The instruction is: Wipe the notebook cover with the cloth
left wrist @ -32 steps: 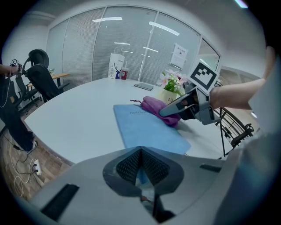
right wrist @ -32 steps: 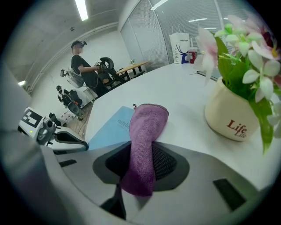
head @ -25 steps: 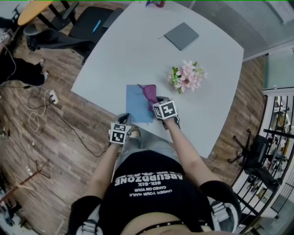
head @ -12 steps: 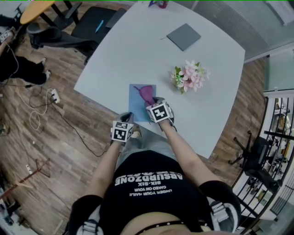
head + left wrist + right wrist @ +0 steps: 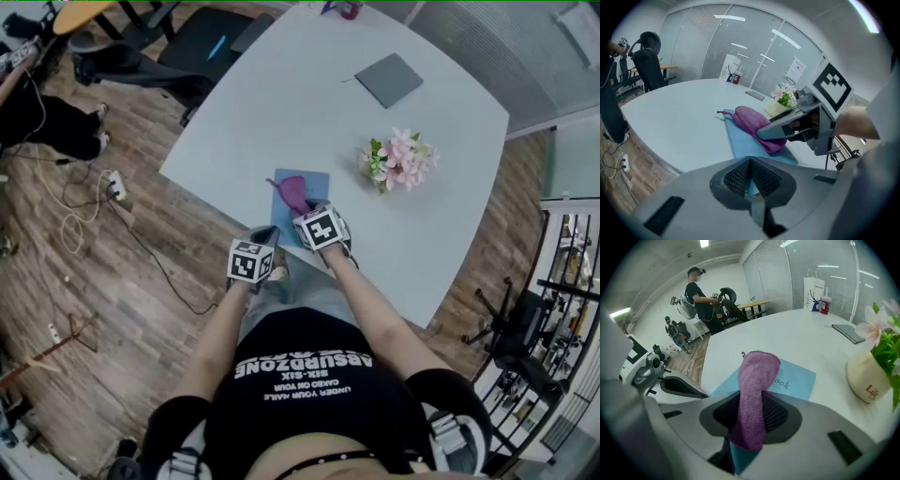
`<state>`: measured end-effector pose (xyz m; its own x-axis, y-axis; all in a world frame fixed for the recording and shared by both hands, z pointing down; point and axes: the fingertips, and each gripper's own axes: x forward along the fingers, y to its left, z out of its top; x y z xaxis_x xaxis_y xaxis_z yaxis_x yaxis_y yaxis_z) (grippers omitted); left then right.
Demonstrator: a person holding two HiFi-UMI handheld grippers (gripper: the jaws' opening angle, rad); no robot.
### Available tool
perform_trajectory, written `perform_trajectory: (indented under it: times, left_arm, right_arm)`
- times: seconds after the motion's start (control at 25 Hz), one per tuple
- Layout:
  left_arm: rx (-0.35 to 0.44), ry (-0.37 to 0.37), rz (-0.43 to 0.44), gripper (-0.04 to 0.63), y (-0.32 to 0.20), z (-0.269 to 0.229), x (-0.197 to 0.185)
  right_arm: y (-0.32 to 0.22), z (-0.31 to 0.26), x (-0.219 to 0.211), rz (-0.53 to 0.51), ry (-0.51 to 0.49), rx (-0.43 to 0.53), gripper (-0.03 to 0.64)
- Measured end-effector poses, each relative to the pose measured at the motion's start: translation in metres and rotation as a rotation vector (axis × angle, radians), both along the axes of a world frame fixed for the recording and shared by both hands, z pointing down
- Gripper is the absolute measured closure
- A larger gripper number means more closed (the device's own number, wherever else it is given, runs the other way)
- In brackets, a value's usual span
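A blue notebook (image 5: pixel 305 185) lies flat near the white table's front edge, also seen in the left gripper view (image 5: pixel 743 140) and the right gripper view (image 5: pixel 797 377). A purple cloth (image 5: pixel 292 192) drapes over its cover. My right gripper (image 5: pixel 307 212) is shut on the cloth (image 5: pixel 756 380), which hangs out between the jaws onto the cover. My left gripper (image 5: pixel 269 240) is at the notebook's near left corner. Its jaws are shut, with the blue edge pinched between them (image 5: pixel 751 165). The cloth (image 5: pixel 749 119) shows in that view under the right gripper's fingers.
A pot of pink flowers (image 5: pixel 398 161) stands right of the notebook, close to the right gripper (image 5: pixel 869 376). A grey flat case (image 5: pixel 388 79) lies at the table's far side. Office chairs (image 5: pixel 187 47) stand past the table's left edge. A person (image 5: pixel 696 291) stands in the background.
My right gripper has dragged the cloth leftward over the cover, from the notebook's right edge toward its middle. The left gripper has stayed at the near corner.
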<state>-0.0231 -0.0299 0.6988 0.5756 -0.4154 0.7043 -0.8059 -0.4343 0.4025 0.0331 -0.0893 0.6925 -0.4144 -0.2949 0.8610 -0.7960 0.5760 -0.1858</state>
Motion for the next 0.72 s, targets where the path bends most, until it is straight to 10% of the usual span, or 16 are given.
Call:
perform_trajectory:
  times: [0.72]
  left_arm:
    - [-0.034,-0.065,0.033,0.578,0.034,0.002,-0.016]
  right_arm:
    - [0.012,-0.001,-0.024,-0.063,-0.006,0.014,0.48]
